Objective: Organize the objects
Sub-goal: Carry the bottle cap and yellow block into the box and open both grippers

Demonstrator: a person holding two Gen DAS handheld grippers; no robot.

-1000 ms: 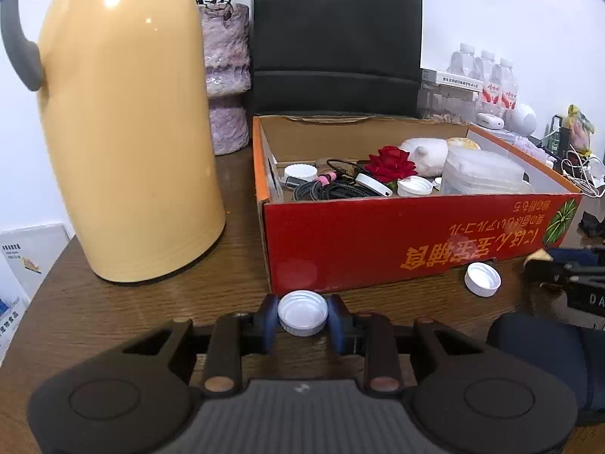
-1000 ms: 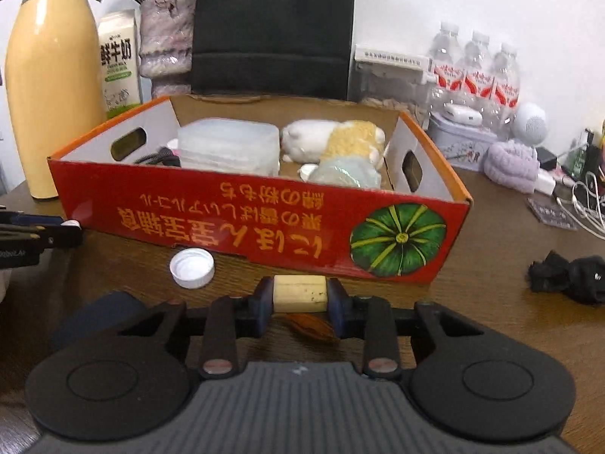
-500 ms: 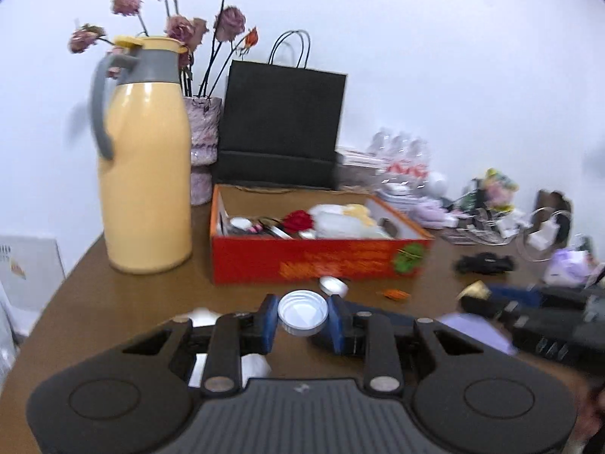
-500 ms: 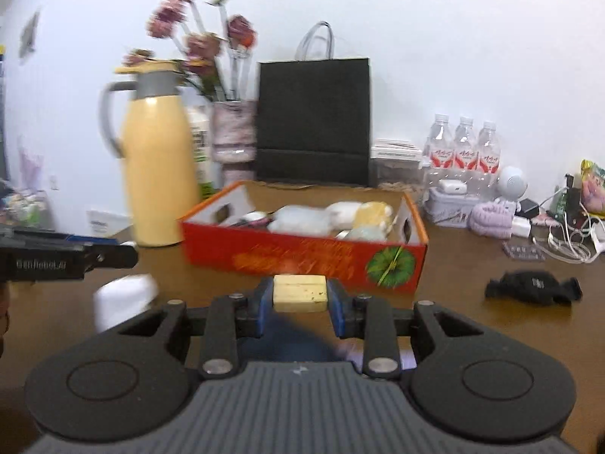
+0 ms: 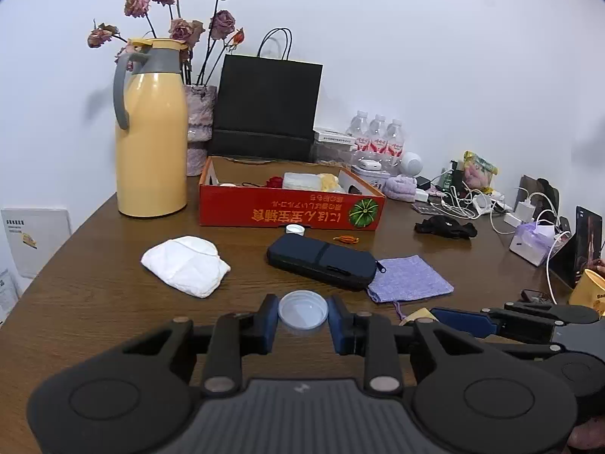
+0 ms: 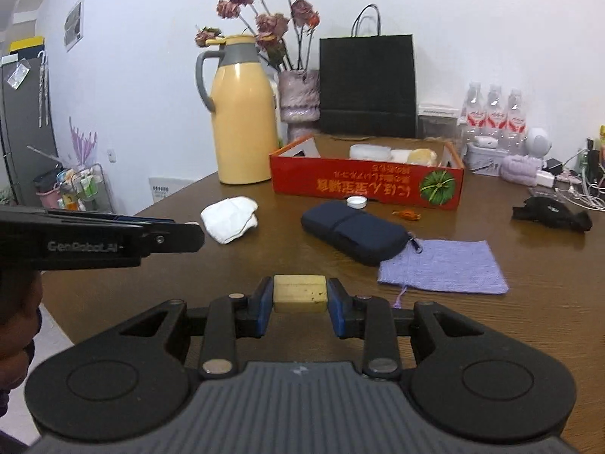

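My left gripper (image 5: 302, 316) is shut on a white bottle cap (image 5: 302, 313), held above the near part of the brown table (image 5: 94, 283). My right gripper (image 6: 300, 295) is shut on a small yellow block (image 6: 300, 292). The red cardboard box (image 5: 291, 212) (image 6: 366, 185) with several items inside stands far ahead of both. On the table between lie a white cloth (image 5: 185, 265) (image 6: 230, 217), a dark blue case (image 5: 321, 261) (image 6: 355, 230), a purple pouch (image 5: 410, 278) (image 6: 442, 265), a second white cap (image 5: 295, 229) (image 6: 356, 201) and a small orange scrap (image 5: 346, 239) (image 6: 406, 213).
A yellow jug (image 5: 149, 140), a vase of dried roses (image 5: 200, 128) and a black paper bag (image 5: 264, 106) stand behind the box. Water bottles (image 5: 376, 140), chargers and cables (image 5: 491, 204), a black cloth (image 5: 446, 227) and a yellow cup (image 5: 590, 289) crowd the right side.
Both grippers have pulled back from the red box and risen a little, each keeping its item. The box now looks far off, and the cloth, case and pouch have come into view.
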